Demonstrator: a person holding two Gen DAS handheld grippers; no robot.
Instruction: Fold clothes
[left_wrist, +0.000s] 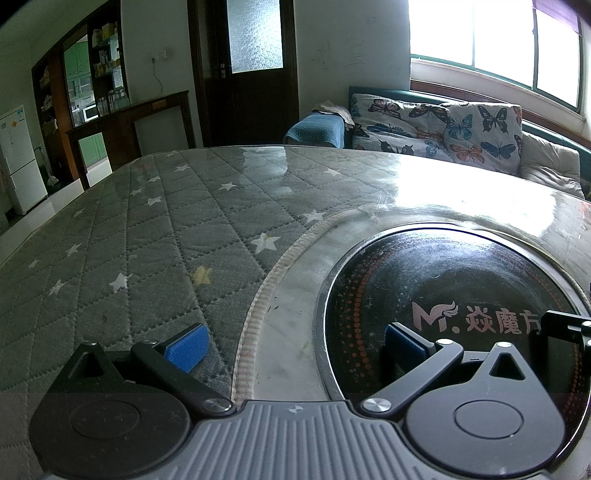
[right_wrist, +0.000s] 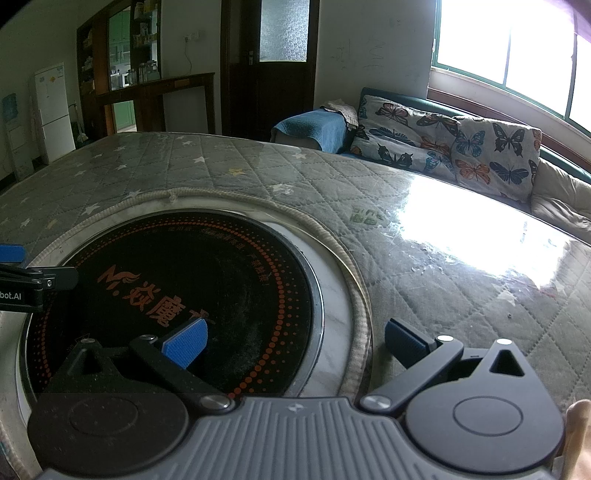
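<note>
Tools hover low over a quilted table cover, both spread wide and empty.
Left tool (left_wrist: 293, 341) straddles the cover's (left_wrist: 147, 236) trimmed edge beside a round black hob (left_wrist: 461, 280); right tool (right_wrist: 295, 341) straddles the hob's (right_wrist: 207, 266) opposite rim. No clothes show in either view. A butterfly-print sofa (right_wrist: 461, 144) stands behind.
</note>
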